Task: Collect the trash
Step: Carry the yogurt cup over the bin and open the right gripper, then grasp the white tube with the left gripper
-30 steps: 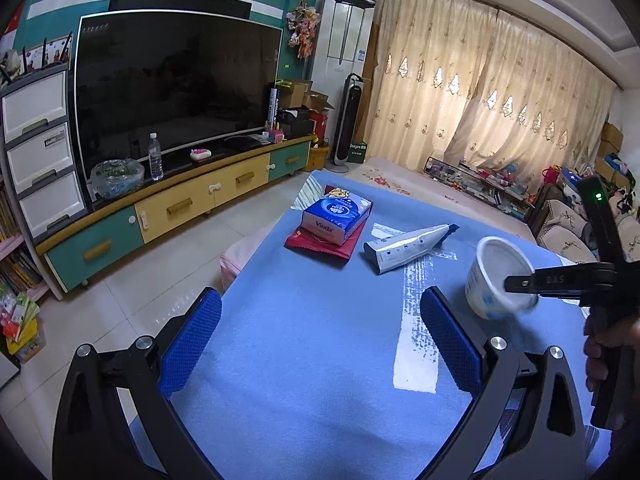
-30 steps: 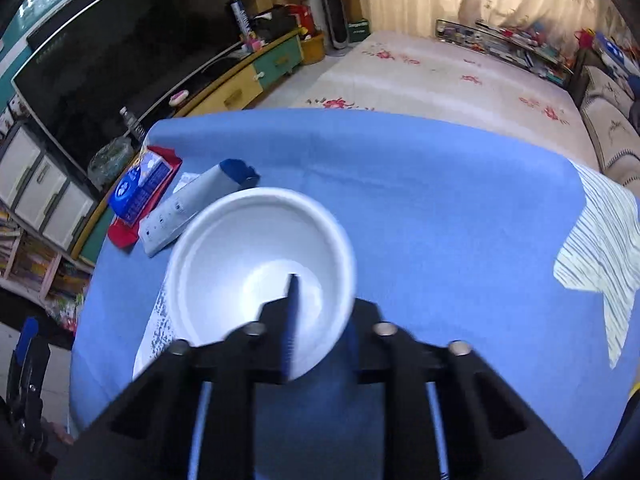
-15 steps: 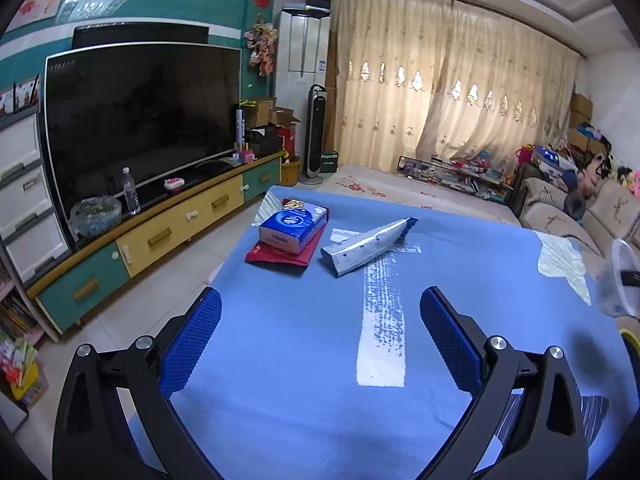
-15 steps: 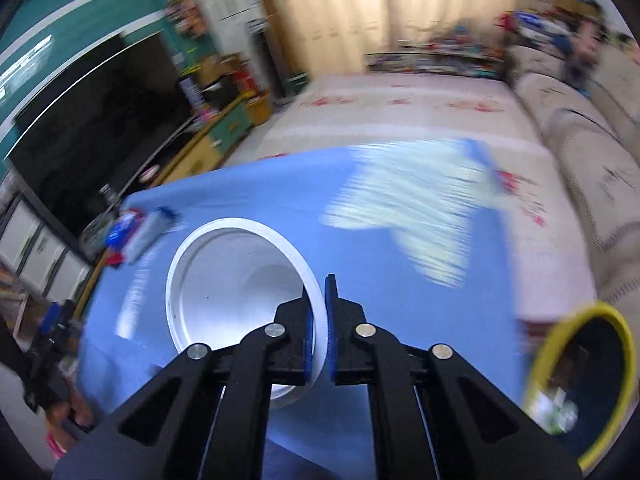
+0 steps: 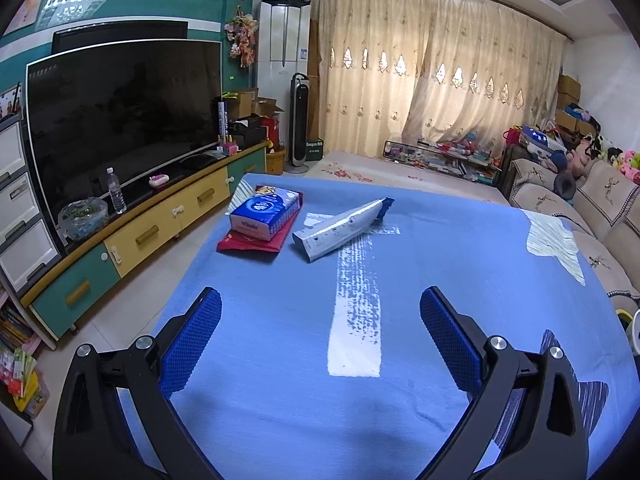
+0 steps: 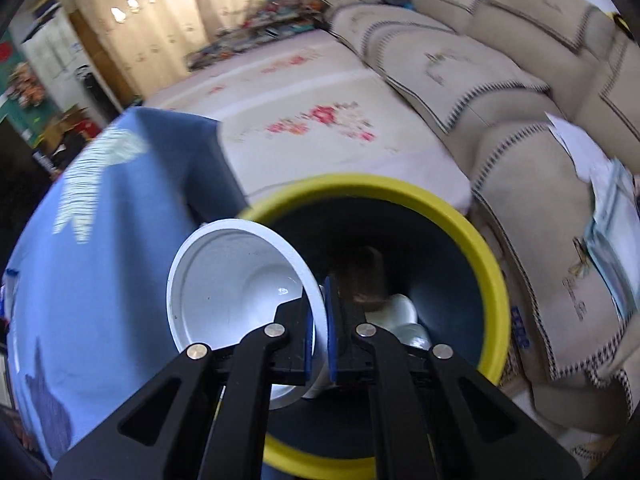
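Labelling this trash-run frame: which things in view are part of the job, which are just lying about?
Job:
- white cup, pinched at its rim by right claw
- yellow-rimmed bin under it
- silver wrapper on table, likely next

Lying about:
- tissue pack
- red pouch
- TV
- sofa

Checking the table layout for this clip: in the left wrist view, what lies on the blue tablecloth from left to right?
Tissue pack on a red packet → silver wrapper → long white patch → pale striped patch.

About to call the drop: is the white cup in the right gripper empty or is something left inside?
Empty: the white cup is tipped toward the camera, its inside bare down to the bottom.
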A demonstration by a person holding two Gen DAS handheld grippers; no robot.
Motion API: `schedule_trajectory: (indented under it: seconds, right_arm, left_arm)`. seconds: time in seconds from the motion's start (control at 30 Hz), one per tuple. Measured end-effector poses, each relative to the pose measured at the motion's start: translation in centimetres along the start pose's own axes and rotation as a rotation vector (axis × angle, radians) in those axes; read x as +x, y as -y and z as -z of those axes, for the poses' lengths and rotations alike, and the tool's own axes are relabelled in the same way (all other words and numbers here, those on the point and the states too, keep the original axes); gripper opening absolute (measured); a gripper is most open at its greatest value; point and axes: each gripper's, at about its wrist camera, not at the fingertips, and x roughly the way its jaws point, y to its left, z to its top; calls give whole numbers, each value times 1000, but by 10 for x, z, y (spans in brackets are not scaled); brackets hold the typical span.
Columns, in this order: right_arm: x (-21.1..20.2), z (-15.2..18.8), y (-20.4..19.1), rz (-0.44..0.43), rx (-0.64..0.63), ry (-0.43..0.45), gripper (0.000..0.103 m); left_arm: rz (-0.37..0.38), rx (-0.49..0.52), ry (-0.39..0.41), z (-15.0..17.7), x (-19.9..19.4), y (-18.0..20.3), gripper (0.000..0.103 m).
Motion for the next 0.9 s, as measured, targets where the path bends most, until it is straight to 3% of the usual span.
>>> schedule_trajectory:
  seconds: [0.13,0.2,0.27,0.5,0.73,0.9]
  right_arm:
    - [15,2,19,29,19,-31,15]
    - [20,2,26,40,31,-37,49]
    - [21,0,22,61,31,-19,58]
    - [-1,5,8,53,-14,59,60]
    - [-17,11,-25,15,-100,97,64]
    - [-29,14,-42,-2,-131,118,65]
  left_arm:
    - [14,20,-28,-2,2,7,98]
    - [29,34,-46,-5,3,11,98]
    - [47,48,-55,-10,2,14,98]
    - [146,159,-104,-41,24,23,98]
    - [186,318,-121,-72,88,39,98]
    - [187,366,-206,-87,147,46,95]
